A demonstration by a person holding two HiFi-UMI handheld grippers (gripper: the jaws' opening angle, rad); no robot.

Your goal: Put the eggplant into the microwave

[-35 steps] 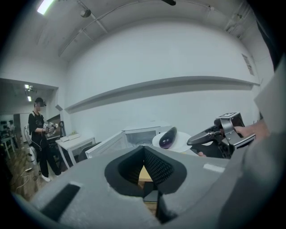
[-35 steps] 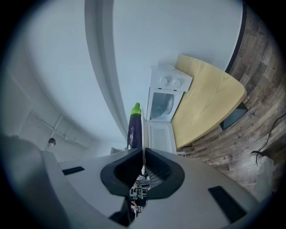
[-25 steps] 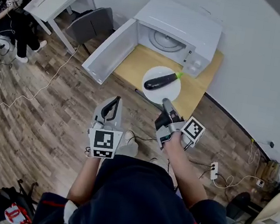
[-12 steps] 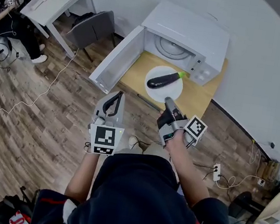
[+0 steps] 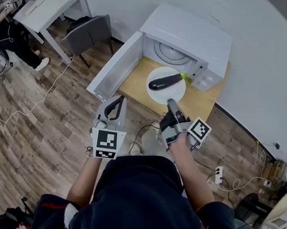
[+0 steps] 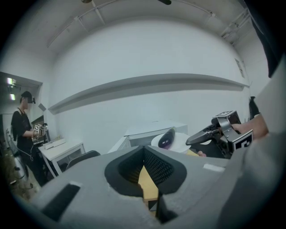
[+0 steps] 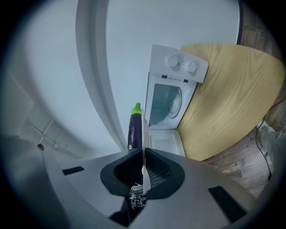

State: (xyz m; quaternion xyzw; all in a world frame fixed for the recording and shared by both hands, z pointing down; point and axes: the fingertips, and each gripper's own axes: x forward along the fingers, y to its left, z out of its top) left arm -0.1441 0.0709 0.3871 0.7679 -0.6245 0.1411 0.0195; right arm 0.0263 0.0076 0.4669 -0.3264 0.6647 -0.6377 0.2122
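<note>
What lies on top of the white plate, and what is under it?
An eggplant with a green stem lies on the white plate. The right gripper holds its near rim. Below it is the wooden table; the part directly under the plate is covered.

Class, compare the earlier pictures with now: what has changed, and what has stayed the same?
The right claw has carried the plate with the eggplant nearer the open microwave. Its grip on the plate stays; the left claw stays empty.
</note>
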